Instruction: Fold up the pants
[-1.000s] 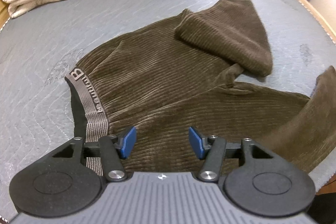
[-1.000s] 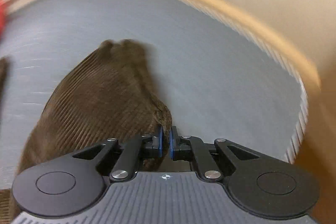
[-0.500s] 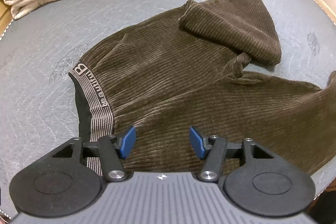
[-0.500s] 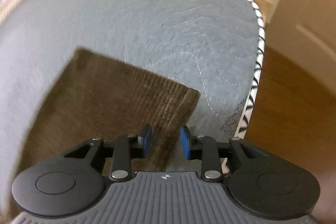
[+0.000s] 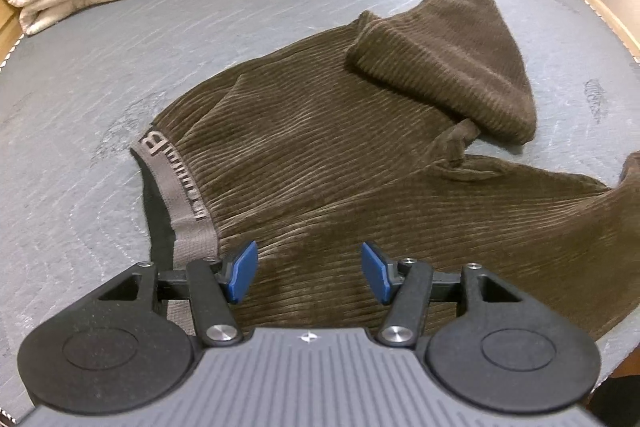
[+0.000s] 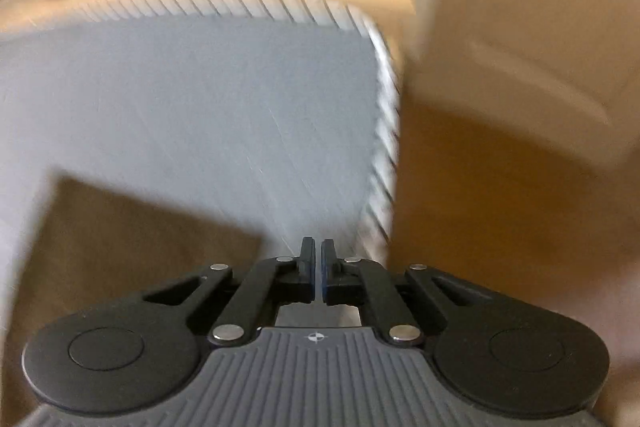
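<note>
Brown corduroy pants (image 5: 320,163) lie unfolded on your desk (image 5: 80,75).
Your left tool (image 5: 308,273) hangs released; your right tool (image 6: 318,267) is clenched, empty.

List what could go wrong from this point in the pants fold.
1. The far leg lies doubled back and bunched over the brown corduroy pants; folding now would likely trap that lump.
2. The near leg end sits close to the mat's striped edge, so a tug might drag it off.
3. The right gripper is shut with nothing between its fingers, beside the cloth; the left gripper is open above the waist, so neither grips the pants.
</note>
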{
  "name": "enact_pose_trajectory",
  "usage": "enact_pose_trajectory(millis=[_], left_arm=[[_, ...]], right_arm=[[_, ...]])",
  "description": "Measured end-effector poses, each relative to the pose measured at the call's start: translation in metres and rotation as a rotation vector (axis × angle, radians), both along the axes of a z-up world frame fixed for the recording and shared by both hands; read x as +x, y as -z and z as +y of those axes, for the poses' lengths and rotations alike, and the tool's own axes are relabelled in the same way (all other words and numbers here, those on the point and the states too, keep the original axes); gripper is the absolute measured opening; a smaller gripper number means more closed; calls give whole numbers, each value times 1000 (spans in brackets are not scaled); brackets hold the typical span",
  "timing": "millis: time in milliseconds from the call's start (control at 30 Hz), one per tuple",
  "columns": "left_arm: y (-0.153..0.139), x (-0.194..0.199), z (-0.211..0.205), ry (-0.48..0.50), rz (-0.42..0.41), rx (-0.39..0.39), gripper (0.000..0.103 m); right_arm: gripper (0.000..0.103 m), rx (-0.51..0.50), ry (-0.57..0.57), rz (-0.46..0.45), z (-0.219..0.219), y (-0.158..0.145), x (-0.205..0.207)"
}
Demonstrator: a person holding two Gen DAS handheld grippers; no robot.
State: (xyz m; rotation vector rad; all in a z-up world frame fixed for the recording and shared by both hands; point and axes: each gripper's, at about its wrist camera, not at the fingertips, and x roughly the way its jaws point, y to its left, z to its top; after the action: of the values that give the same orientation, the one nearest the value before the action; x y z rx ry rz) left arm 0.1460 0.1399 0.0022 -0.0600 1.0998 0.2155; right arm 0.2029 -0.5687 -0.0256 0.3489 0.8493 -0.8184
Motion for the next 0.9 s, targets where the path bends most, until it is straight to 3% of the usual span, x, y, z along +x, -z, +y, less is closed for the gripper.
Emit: enact_pose_trajectory(millis=[100, 167, 267, 467, 567, 600, 667, 733, 767, 900], left_arm=[[0, 4, -9, 24, -5, -3, 65], [1, 8, -14, 33, 0, -3, 66], [3, 13, -20, 47, 1, -5, 66], [11, 19, -22, 50, 23, 25, 67], [16, 23, -19, 41, 33, 39, 68], [16, 23, -18, 42, 32, 41, 68], [16, 26, -18, 43, 30, 49, 68], [17, 29, -17, 44, 32, 55, 68], [18, 30, -16, 44, 34, 58, 68], [18, 33, -14, 46, 33, 57, 68]], right_arm=[[25, 10, -224, -120, 36, -9, 23], [40, 84, -323, -144, 57, -2, 40], [48, 270, -408, -173, 75, 18, 68], [48, 323, -423, -107, 100, 57, 121], [47, 286, -410, -48, 110, 72, 140], [45, 252, -395, -5, 114, 76, 146], [26, 167, -362, 48, 122, 82, 155], [14, 108, -316, 88, 127, 82, 163], [6, 106, -289, 82, 128, 82, 165], [4, 30, -168, -61, 109, 60, 161]])
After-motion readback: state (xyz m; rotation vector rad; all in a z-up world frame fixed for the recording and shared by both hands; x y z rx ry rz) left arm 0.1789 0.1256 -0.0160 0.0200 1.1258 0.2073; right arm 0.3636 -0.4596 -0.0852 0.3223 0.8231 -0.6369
